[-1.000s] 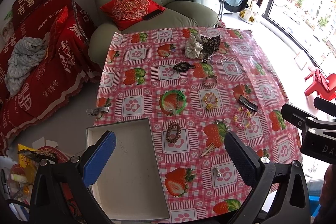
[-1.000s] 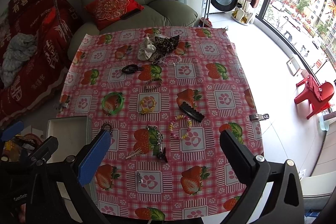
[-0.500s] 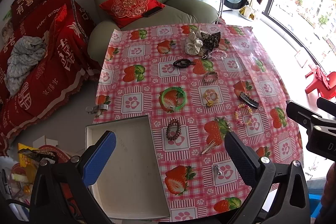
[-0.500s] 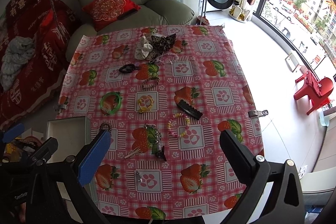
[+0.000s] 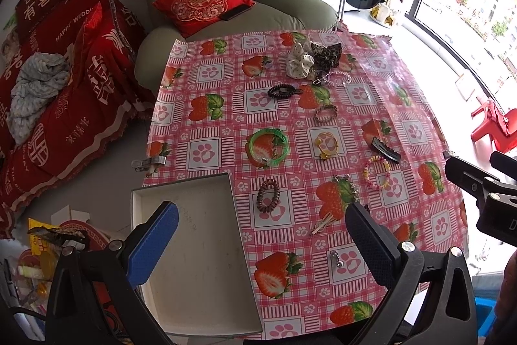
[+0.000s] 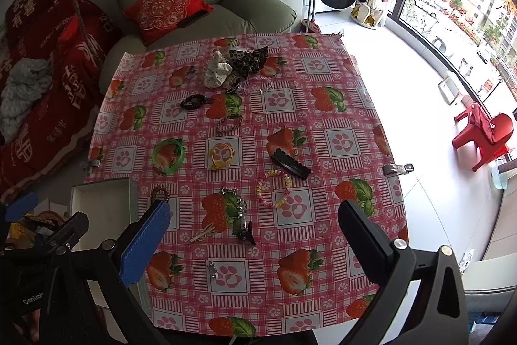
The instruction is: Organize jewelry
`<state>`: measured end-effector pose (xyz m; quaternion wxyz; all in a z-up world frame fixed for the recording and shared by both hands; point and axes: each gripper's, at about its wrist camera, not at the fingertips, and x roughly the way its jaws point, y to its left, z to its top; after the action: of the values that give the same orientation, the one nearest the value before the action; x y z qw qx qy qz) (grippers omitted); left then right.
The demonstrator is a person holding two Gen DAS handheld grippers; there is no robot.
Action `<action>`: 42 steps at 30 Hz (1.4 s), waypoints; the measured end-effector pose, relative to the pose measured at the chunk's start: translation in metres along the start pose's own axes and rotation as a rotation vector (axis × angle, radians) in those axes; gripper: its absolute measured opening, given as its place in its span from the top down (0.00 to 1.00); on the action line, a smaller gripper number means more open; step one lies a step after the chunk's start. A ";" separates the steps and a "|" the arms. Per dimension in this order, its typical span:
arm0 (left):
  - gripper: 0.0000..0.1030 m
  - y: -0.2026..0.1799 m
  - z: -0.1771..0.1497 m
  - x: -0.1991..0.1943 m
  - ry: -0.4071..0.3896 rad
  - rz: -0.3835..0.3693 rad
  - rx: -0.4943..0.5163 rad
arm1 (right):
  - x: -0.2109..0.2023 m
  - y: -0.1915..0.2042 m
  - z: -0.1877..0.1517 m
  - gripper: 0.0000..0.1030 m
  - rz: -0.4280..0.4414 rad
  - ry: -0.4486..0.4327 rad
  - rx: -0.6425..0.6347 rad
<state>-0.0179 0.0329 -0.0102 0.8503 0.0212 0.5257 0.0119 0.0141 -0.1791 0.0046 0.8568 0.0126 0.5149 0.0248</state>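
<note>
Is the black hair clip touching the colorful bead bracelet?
Apart. In the right wrist view, a strip of tablecloth shows between the black clip and the bead bracelet just below it.

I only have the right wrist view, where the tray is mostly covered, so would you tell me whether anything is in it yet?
Observer: Nothing yet. The left wrist view shows the white tray bare inside.
Operator: Thank you. And the brown coil tie, which I only half see?
Observer: It lies whole on the tablecloth, just right of the tray and not touching it.
Operator: Is the left gripper carrying anything?
Observer: No, it is open, with nothing between its fingers.
</note>
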 end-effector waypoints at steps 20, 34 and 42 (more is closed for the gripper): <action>0.00 -0.002 -0.004 0.011 0.036 -0.002 0.013 | 0.009 -0.005 -0.006 0.00 0.000 0.032 0.027; 0.00 0.018 0.000 0.031 0.067 -0.040 0.009 | 0.023 0.003 -0.013 0.00 -0.005 0.089 0.065; 0.00 0.033 0.014 0.081 0.112 -0.029 0.035 | 0.059 0.008 -0.019 0.00 0.013 0.149 0.082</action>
<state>0.0310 0.0694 -0.0748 0.8192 0.0280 0.5727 -0.0084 0.0250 -0.1678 -0.0558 0.8146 0.0490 0.5778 0.0103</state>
